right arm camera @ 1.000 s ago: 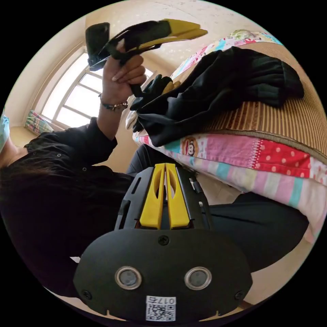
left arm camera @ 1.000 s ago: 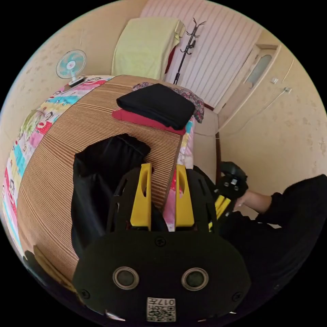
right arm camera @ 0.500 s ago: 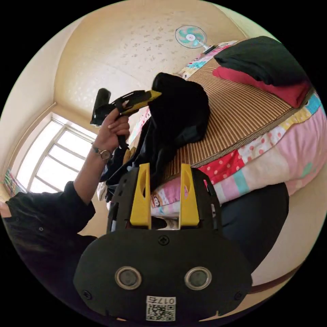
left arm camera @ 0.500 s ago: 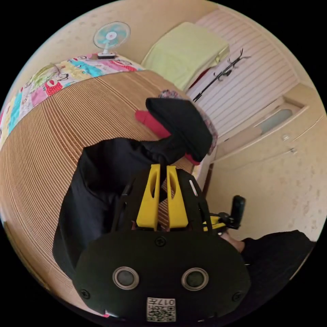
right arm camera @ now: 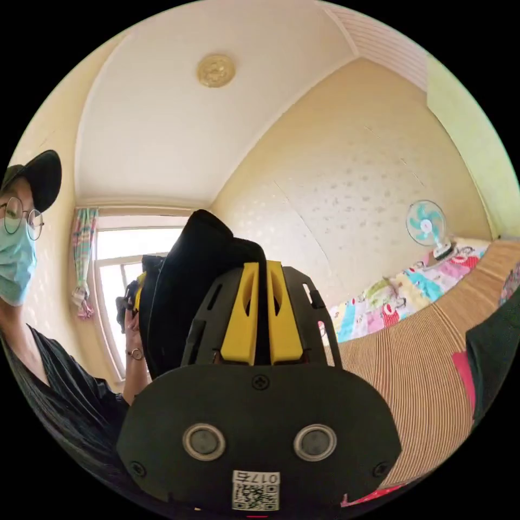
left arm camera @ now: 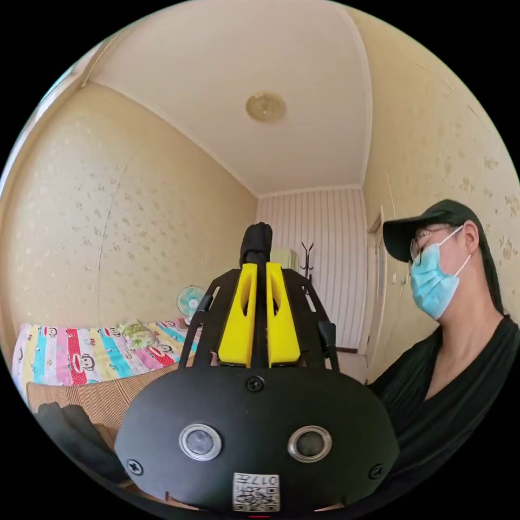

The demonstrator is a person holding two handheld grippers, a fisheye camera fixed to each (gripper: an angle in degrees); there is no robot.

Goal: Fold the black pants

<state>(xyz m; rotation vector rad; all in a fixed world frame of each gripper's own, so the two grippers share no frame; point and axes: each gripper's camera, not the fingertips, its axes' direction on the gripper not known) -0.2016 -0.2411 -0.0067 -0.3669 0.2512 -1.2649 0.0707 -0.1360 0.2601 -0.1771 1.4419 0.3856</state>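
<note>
Both grippers are raised high above the bed and tilted toward the ceiling. My left gripper (left arm camera: 259, 268) is shut on a bunched edge of the black pants (left arm camera: 255, 241), which sticks up past its yellow jaws. My right gripper (right arm camera: 261, 266) is shut on another part of the black pants (right arm camera: 189, 276), whose cloth drapes to the left of the jaws. The other gripper (right arm camera: 134, 295) shows behind that cloth in the person's hand. More black cloth (left arm camera: 70, 436) lies at the lower left on the striped mat.
A bed with a striped mat (right arm camera: 411, 352) and a colourful cartoon sheet (left arm camera: 81, 352) lies below. A small fan (right arm camera: 428, 225) stands at the wall. Folded black and red clothes (right arm camera: 487, 346) sit at the right edge. The person (left arm camera: 449, 325) stands close on the right.
Both grippers have swung up from the bed, lifting the pants. The right gripper, open half a second ago, has shut on the cloth. The left has stayed shut on it.
</note>
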